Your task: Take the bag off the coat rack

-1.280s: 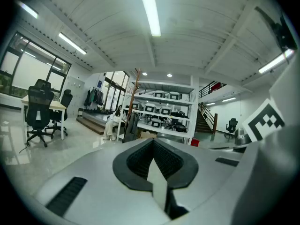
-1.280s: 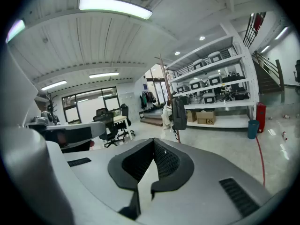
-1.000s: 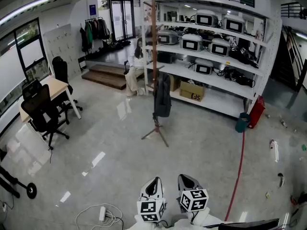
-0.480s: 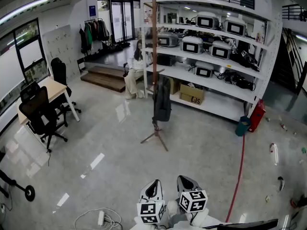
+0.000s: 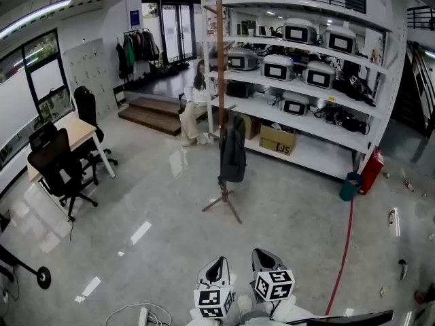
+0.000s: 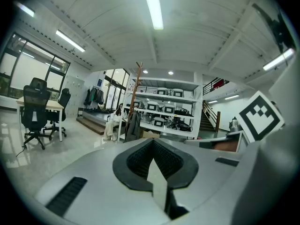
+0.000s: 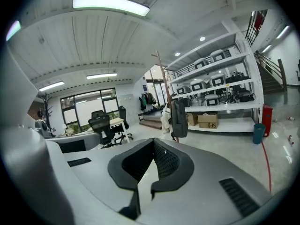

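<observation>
The bag, a dark backpack, hung low on the wooden coat rack. It rested against the pole, above the spread feet, out on the open floor in front of the white shelving. Nothing was touching it.

Both grippers were well apart from it, held side by side, low and pointing towards the rack. The left gripper had its jaws closed together with nothing between them. The right gripper looked the same, with its pads meeting and empty. Each carried its cube of black-and-white square markers at the near end.

Behind the rack a seated person was at the near end of the shelving, beside a low wooden step. The shelves held rows of grey boxy machines and tangles of cable, with a cardboard box on the bottom shelf. A teal bin and a red canister stood at the right foot of the shelving. From there a red hose ran back across the floor, to the right of the grippers.

Off to the left stood a desk with black office chairs round it. Coats hung on a rail by the glass doors. A white power strip with a coiled cord lay on the floor left of the grippers.
</observation>
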`<state>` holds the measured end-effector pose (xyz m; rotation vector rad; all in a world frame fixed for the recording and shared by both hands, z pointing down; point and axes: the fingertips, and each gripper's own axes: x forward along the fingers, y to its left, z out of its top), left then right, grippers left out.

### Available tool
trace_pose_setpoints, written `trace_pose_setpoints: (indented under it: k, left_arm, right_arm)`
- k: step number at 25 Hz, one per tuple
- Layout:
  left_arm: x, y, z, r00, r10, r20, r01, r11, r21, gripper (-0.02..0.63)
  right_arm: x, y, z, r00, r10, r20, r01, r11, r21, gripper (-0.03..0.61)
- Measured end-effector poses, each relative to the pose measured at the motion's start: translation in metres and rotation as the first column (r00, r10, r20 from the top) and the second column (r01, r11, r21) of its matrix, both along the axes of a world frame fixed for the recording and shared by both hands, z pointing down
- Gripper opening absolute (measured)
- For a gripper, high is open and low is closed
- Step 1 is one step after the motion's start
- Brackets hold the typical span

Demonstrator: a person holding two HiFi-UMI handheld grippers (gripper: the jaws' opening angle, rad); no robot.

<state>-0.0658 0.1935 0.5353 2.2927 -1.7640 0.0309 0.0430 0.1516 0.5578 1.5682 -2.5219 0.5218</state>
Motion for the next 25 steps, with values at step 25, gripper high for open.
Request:
trace_pose_setpoints:
  k: [25]
  left_arm:
    - [0.035, -0.134, 0.001, 1.000, 0.023, 0.019, -0.023, 1.000, -0.006, 0.000]
  right_arm:
    - [0.023, -0.129, 0.002, 1.000, -0.016, 0.012, 0.016, 1.000, -0.008, 0.011]
